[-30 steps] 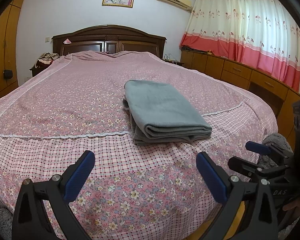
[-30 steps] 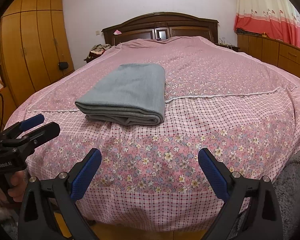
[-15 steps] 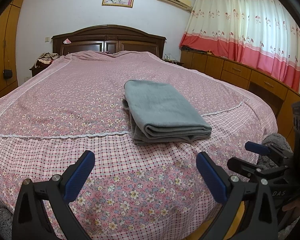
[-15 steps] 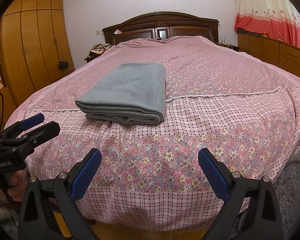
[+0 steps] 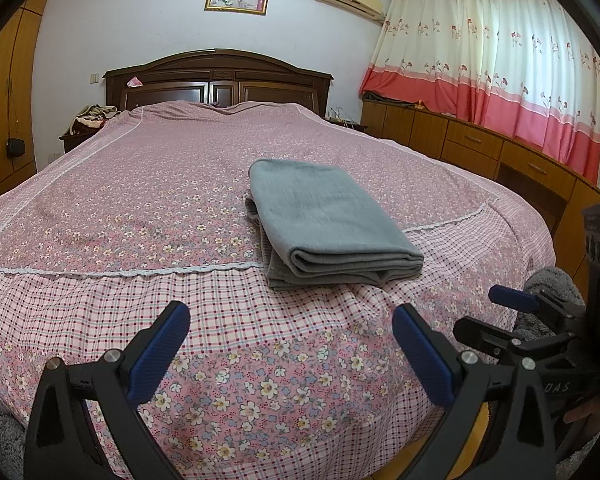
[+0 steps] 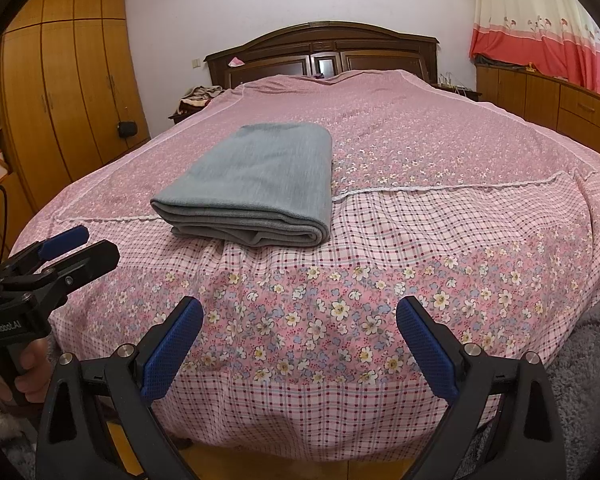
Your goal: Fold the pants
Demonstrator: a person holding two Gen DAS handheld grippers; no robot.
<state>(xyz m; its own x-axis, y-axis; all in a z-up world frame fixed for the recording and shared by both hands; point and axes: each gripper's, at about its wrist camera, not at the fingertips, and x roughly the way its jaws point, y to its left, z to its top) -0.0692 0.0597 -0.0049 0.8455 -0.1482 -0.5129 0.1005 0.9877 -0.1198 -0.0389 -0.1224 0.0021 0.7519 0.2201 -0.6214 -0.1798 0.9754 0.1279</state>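
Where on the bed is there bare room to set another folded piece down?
Bare bedspread lies left of the folded gray pants, and more lies to their right, up to the headboard. Nowhere on it is crowded.

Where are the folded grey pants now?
The folded grey pants lie on the bed, across its white lace seam, ahead of both open tools.

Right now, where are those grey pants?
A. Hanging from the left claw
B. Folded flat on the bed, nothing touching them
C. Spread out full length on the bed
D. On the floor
B: the pants lie as a folded stack on the bed, and both claws, left and right, are open and short of them.
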